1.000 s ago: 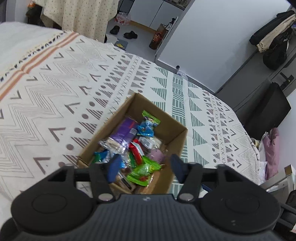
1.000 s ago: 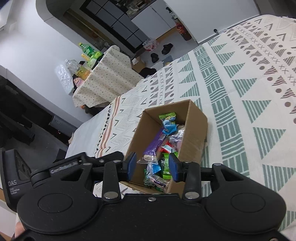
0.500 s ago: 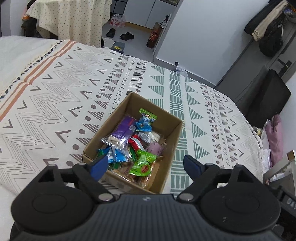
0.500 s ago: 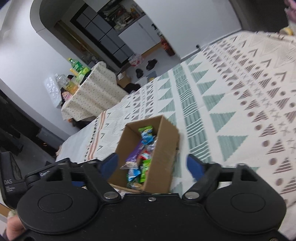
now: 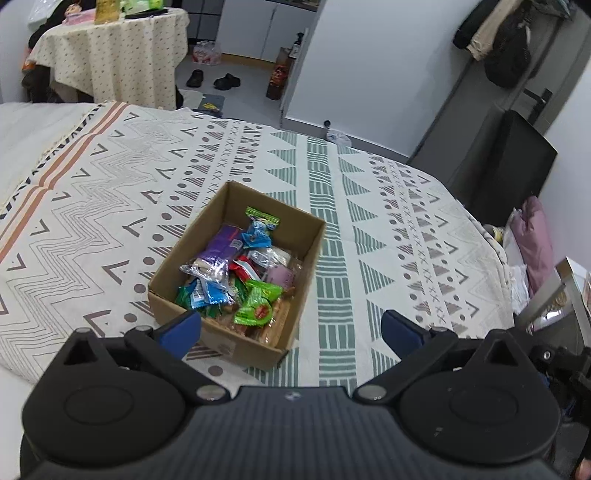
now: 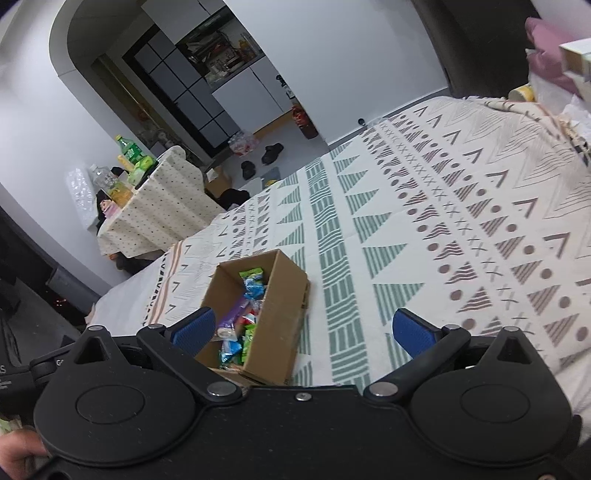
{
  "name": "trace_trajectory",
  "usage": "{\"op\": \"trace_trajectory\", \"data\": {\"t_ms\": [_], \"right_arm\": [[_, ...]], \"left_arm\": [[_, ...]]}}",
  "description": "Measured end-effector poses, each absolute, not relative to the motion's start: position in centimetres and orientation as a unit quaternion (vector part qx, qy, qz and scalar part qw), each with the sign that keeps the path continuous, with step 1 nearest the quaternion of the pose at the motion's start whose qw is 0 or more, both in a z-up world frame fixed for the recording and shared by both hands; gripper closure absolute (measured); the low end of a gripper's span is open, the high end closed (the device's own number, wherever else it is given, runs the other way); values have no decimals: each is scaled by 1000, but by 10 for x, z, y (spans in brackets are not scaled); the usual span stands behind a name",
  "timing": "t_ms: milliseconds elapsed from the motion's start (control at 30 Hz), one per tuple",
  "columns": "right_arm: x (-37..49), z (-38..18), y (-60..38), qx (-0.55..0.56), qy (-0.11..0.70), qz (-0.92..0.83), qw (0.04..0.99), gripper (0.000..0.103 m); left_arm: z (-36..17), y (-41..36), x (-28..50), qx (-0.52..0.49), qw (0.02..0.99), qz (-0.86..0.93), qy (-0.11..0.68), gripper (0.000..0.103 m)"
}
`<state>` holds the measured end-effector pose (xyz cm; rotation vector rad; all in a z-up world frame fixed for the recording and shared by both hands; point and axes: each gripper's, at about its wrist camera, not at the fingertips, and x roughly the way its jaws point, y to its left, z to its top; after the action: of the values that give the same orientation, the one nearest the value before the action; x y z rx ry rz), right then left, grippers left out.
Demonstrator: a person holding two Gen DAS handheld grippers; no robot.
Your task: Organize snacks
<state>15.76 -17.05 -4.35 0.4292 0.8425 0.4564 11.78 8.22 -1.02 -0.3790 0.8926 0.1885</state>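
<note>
Place: a lived-in home, bedroom open to the kitchen area
Bed: patterned bedspread [image 5: 369, 206]
Floor: shoes [image 5: 226, 81]
Door: hanging coats [image 5: 495, 33]
Side table: dotted cloth [image 5: 110, 55], drink bottles [image 6: 127, 149]

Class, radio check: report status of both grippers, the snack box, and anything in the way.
Left gripper open, empty. Right gripper open, empty. Cardboard box on the patterned bedspread, snacks piled inside. Nothing between fingers and box.
</note>
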Motion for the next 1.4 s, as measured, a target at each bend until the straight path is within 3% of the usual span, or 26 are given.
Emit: {"op": "trace_trajectory", "data": {"t_ms": [1400], "right_arm": [[34, 22, -180, 62, 320, 177, 929, 0]], "left_arm": [[51, 46, -8, -51, 924, 61, 375, 0]]}}
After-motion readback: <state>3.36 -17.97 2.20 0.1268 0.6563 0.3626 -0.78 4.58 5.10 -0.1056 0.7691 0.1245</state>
